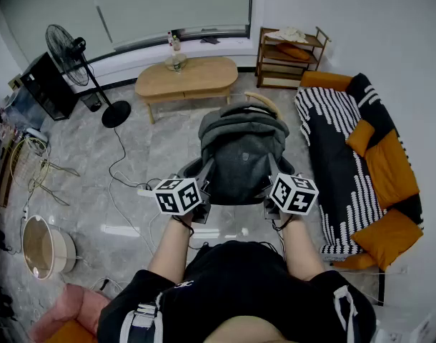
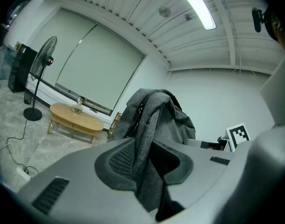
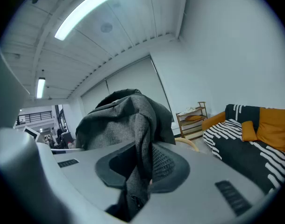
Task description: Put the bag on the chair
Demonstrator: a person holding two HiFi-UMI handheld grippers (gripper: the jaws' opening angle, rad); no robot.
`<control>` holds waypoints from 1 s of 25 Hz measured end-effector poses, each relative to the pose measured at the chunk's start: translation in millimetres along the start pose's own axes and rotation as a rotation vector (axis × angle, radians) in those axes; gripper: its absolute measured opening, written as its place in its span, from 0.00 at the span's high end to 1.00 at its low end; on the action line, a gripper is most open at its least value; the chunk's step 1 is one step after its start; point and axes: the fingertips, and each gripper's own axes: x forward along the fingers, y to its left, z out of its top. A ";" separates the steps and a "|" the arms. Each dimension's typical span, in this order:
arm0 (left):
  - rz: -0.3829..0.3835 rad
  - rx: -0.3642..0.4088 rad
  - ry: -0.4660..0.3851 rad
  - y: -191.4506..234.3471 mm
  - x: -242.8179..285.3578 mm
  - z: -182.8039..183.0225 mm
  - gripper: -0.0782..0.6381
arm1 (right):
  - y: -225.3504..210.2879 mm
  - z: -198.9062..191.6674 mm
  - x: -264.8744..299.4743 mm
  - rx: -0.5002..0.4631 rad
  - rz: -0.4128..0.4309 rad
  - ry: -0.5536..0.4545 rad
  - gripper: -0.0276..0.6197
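Observation:
A grey fabric bag [image 1: 243, 152] hangs in front of me, held up from both sides. My left gripper [image 1: 204, 194] is shut on a fold of its fabric at the lower left, and my right gripper [image 1: 269, 195] is shut on a fold at the lower right. In the left gripper view the grey cloth [image 2: 149, 143] runs down between the jaws; the right gripper view shows the same cloth [image 3: 141, 143]. The bag is over a chair whose curved wooden back [image 1: 265, 101] shows just beyond it, also seen low in the right gripper view as the chair rim [image 3: 188, 144]. The seat is mostly hidden.
A wooden coffee table [image 1: 187, 77] and a standing fan [image 1: 69, 48] stand beyond the chair. A striped sofa with orange cushions [image 1: 354, 156] lines the right, a small shelf [image 1: 289, 48] at the back. A cable and power strip [image 1: 143, 189] lie on the floor left.

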 end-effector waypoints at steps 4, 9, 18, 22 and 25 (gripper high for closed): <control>-0.003 -0.005 -0.003 -3.3 -10.3 1.4 0.74 | 6.3 0.4 -9.8 -0.008 0.003 -0.007 0.83; -0.004 -0.034 -0.002 2.3 -14.8 -2.0 0.74 | 11.6 -2.3 -9.0 -0.011 0.010 -0.003 0.83; -0.018 -0.016 -0.007 33.1 -38.7 6.8 0.74 | 46.7 -15.6 2.3 0.004 0.014 -0.019 0.83; -0.038 -0.008 -0.003 53.9 -55.1 12.4 0.74 | 71.4 -24.9 7.3 0.016 0.010 -0.041 0.83; -0.039 0.003 -0.003 66.0 -62.0 14.2 0.74 | 82.9 -32.5 10.6 0.031 0.017 -0.050 0.82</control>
